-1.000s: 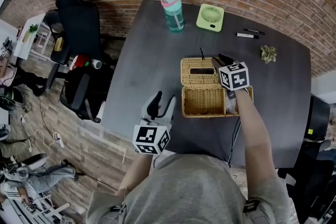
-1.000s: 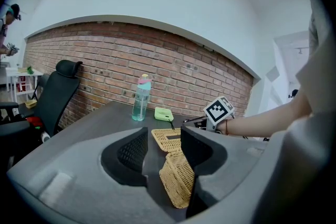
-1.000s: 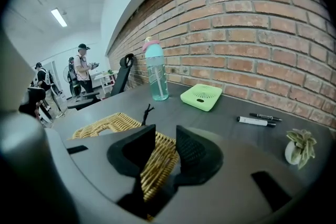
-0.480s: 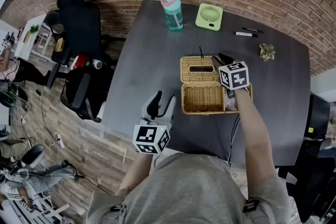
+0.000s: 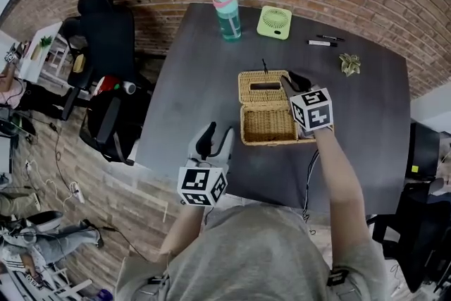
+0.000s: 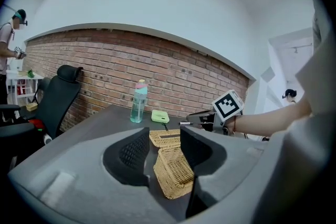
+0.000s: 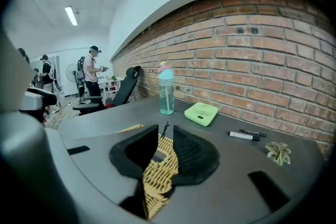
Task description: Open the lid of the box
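Note:
A woven wicker box (image 5: 266, 125) stands open on the dark table (image 5: 197, 81). Its slotted lid (image 5: 261, 84) is swung back behind it. My right gripper (image 5: 290, 83) reaches in at the lid's right end. In the right gripper view the wicker lid (image 7: 157, 176) lies between the jaws of the right gripper (image 7: 165, 152), which are closing; I cannot see the pads pressing on it. My left gripper (image 5: 215, 136) hovers open and empty at the table's near left edge, pointed at the box (image 6: 173, 170).
Along the table's far side stand a teal bottle (image 5: 225, 14), a green fan (image 5: 274, 22), two markers (image 5: 320, 43) and a small plant-like ornament (image 5: 349, 64). A black office chair (image 5: 106, 32) is left of the table. People stand far off in the room.
The right gripper has shifted slightly toward the right end of the box. The left gripper holds its place. The head view has drifted a little.

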`<action>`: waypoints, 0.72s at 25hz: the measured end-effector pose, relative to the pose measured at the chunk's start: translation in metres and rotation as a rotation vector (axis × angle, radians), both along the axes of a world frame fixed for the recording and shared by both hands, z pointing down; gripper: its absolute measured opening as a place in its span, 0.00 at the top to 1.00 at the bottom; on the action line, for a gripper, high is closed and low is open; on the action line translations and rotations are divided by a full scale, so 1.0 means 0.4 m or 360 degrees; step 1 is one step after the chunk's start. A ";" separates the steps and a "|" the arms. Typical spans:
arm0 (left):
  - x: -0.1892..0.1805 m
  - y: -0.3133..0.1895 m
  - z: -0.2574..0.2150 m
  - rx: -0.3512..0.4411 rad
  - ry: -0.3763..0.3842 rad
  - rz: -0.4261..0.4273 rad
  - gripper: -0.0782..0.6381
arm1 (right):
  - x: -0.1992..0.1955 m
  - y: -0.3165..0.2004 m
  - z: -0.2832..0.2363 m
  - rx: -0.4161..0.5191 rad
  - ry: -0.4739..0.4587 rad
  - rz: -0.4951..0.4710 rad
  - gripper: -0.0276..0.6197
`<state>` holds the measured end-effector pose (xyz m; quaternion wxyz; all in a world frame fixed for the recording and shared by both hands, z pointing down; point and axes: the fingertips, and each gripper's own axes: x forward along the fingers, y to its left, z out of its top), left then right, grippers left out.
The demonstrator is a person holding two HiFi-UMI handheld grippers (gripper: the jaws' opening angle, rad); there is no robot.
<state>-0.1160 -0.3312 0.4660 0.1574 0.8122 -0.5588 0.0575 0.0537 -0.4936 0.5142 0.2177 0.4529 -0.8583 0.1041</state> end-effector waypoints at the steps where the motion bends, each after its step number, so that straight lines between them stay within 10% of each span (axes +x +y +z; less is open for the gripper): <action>1: 0.001 0.008 -0.003 0.0004 -0.0001 0.0003 0.63 | -0.001 0.013 -0.012 0.0019 -0.0002 0.0001 0.82; 18: 0.003 0.168 -0.038 0.0073 -0.0033 0.0023 0.77 | -0.010 0.314 -0.179 0.0253 -0.0172 0.0089 0.93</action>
